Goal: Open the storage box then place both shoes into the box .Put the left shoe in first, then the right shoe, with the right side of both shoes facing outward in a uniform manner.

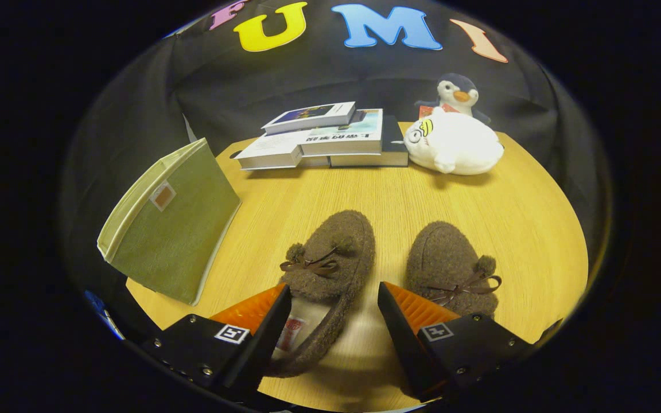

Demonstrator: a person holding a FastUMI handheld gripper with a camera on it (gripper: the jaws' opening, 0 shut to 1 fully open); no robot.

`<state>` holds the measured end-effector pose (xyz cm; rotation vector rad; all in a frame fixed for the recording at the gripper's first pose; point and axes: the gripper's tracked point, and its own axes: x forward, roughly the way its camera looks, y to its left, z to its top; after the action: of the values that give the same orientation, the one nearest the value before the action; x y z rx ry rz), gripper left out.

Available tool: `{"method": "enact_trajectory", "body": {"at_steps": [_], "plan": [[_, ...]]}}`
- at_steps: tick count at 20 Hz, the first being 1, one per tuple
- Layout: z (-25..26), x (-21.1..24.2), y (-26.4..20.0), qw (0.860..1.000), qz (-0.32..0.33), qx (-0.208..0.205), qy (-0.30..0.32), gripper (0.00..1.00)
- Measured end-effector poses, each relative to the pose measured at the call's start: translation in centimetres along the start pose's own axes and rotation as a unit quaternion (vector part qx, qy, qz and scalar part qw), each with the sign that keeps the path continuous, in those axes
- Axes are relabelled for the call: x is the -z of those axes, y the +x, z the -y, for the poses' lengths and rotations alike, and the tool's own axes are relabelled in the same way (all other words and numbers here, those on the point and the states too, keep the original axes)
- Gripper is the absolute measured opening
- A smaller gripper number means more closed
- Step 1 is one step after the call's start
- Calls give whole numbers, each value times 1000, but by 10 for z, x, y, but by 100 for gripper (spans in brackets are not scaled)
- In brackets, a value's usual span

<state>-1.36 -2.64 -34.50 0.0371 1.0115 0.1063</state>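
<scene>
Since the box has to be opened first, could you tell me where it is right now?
The green storage box stands on the table, beyond the open gripper, beside the nearer shoe and in front of the books.

Gripper (334, 310) spread wide over the left shoe (326, 275) — storage box (172, 221) beside it

books (330, 140) stacked | white plush (454, 146) beside them | penguin toy (457, 92) behind | wooden table (514, 218)
</scene>
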Motion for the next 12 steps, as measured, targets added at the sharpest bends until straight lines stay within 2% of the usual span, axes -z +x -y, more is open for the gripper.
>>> {"method": "enact_trajectory", "body": {"at_steps": [2, 5, 6, 7, 8, 9, 10, 11, 12], "plan": [[-1, 8, 7, 1000, -14, 0, 7, 84], [-4, 21, 17, 999, -41, -7, 22, 84], [-7, 21, 17, 999, -42, -10, 30, 67], [-6, 20, 19, 998, -46, -9, 37, 61], [-1, 19, 18, 998, -46, -1, 45, 49], [2, 18, 19, 997, -47, 3, 60, 41], [5, 15, 20, 995, -44, 5, 86, 22], [1, 16, 17, 992, -57, -5, 113, 9], [1, 18, 18, 989, -62, -4, 132, 9]]}}
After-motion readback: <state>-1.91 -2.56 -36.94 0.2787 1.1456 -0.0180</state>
